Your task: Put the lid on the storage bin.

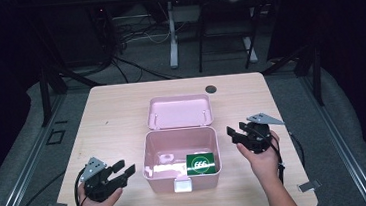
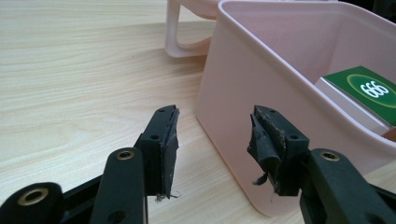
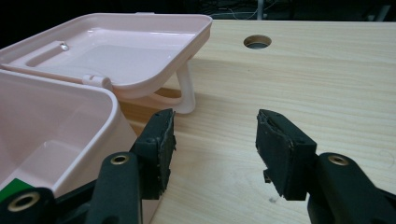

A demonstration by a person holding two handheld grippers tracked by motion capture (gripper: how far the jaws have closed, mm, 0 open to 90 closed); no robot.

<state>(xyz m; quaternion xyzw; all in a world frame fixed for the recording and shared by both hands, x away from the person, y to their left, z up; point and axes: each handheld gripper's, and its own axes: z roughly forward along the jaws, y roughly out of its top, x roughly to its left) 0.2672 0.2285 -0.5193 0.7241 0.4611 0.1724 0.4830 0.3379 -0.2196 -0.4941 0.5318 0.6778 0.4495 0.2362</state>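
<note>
Wooden table (image 1: 112, 119), open pink box (image 1: 148, 156) (lid back) between both grippers, fingers apart, seemingly untouched.

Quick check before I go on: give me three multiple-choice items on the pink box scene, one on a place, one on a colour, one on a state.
1. Where does the green packet lie?
A. in the pink box
B. on the lid
C. on the table

2. What colour is the packet's round mark?
A. red
B. white
C. yellow

3. How is the lid?
A. shut
B. folded back open behind the box
C. lifted off to the left

Answers:
1 A, it rests against the box's right inner wall.
2 B, a white ring with figures shows on the green.
3 B, its inside faces up beyond the box.
</note>
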